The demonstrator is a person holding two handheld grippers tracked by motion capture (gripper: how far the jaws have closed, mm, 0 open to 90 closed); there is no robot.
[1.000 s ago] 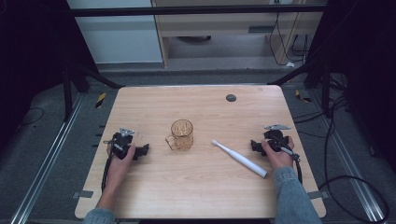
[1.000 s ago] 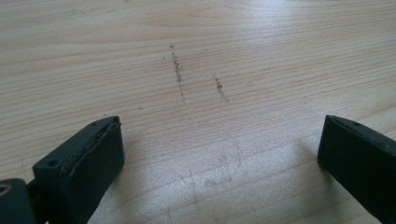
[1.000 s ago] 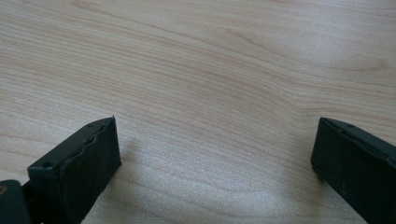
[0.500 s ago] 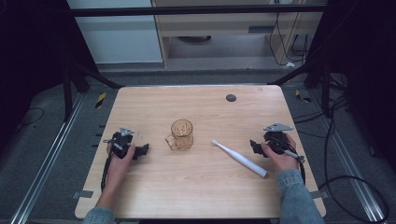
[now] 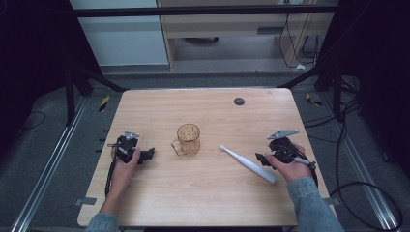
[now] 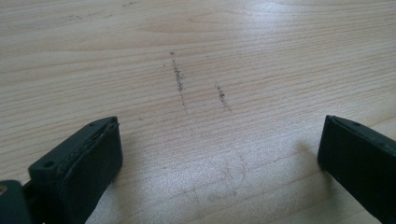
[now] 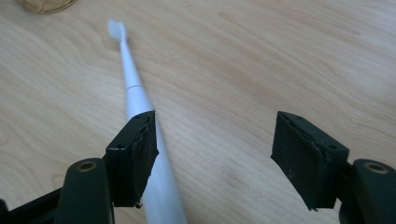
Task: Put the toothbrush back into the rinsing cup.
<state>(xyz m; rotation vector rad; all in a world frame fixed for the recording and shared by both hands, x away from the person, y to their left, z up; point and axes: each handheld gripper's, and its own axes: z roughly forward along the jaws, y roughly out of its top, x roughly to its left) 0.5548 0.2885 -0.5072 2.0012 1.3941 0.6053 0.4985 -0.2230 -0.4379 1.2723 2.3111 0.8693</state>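
Right gripper (image 7: 215, 154) spread wide, white toothbrush (image 7: 140, 102) passing behind one jaw, outside gap

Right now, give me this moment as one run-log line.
left gripper: open, empty, on table | right gripper: open, beside toothbrush, not gripping | mug: upright, centre, untouched

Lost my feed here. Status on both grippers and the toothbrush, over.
Left hand-held gripper open, over bare table. Right hand-held gripper open, toothbrush lying just outside one jaw. Cup well apart.
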